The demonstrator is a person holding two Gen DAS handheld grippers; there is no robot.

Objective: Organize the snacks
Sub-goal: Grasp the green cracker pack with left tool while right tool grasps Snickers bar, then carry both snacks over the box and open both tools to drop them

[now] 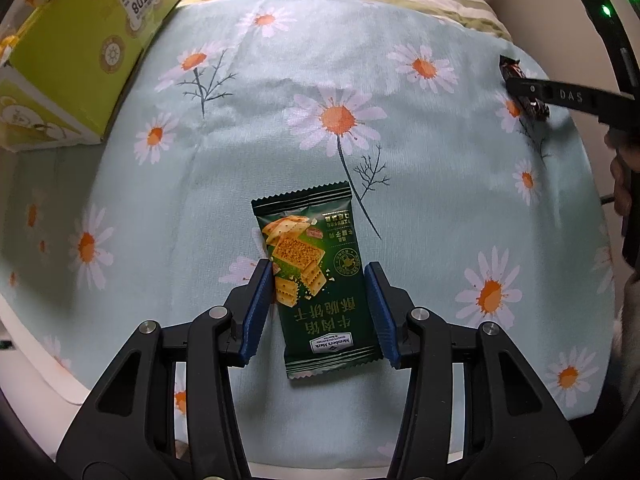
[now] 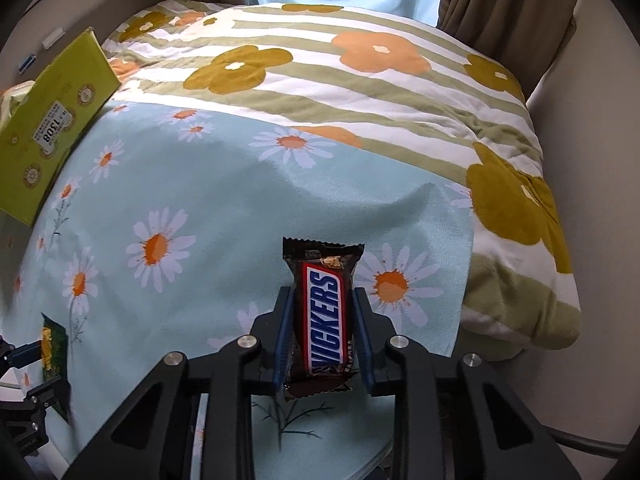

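Observation:
A dark green cracker packet [image 1: 316, 280] lies on the pale blue daisy cloth [image 1: 304, 60]. My left gripper [image 1: 317, 266] straddles its lower half, and both blue pads rest against its long edges. In the right wrist view a brown Snickers bar [image 2: 324, 312] stands lengthwise between the blue pads of my right gripper [image 2: 323, 292], which is shut on it just above the cloth. From the left wrist view the same Snickers bar [image 1: 510, 69] shows at the far right, partly hidden behind a black finger. The green packet [image 2: 52, 344] also shows at the left edge of the right wrist view.
A yellow-green cardboard box [image 1: 92, 40] with a price sticker sits at the back left of the cloth. A striped flowered quilt [image 2: 320, 72] is bunched behind and to the right. A person's hand [image 1: 618, 184] shows at the right edge. Curtains hang beyond the quilt.

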